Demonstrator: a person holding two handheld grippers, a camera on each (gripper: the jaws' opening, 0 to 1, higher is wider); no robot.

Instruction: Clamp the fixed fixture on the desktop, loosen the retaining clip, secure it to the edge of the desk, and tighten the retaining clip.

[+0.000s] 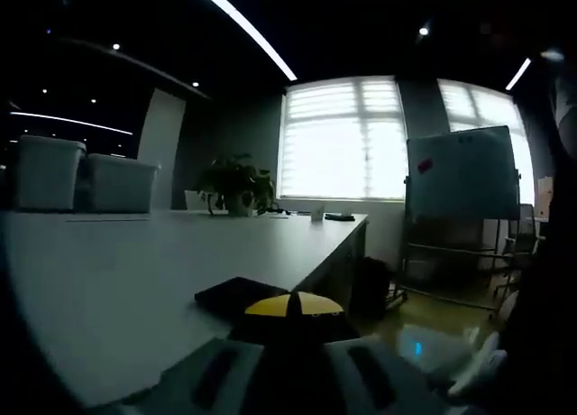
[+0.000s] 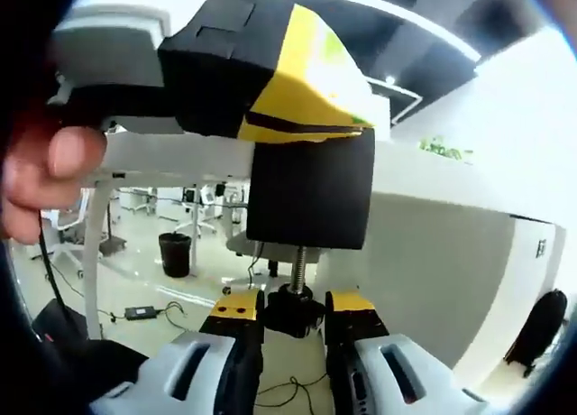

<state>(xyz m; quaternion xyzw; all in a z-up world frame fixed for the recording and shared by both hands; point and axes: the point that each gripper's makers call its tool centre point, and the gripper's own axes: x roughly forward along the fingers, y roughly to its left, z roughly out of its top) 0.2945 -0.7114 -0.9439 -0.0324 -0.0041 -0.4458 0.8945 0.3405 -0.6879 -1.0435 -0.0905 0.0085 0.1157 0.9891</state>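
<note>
Left gripper view looks along the desk (image 1: pixel 135 271), where the left gripper (image 1: pixel 293 374) grasps the black and yellow fixture (image 1: pixel 293 308) at the desk's near edge. Right gripper view, from below, shows the fixture (image 2: pixel 306 162) straddling the desk edge (image 2: pixel 433 185), its screw (image 2: pixel 297 262) running down toward the camera. There the right gripper (image 2: pixel 293 320) clenches the black knob (image 2: pixel 293 308) at the screw's end, and a hand (image 2: pixel 50 176) is at the left.

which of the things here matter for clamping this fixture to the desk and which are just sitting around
For the job: clamp fixture, its screw knob, desk, left gripper, right gripper.

Just lying about: plant, whiteboard, storage bins, bin on the floor.
</note>
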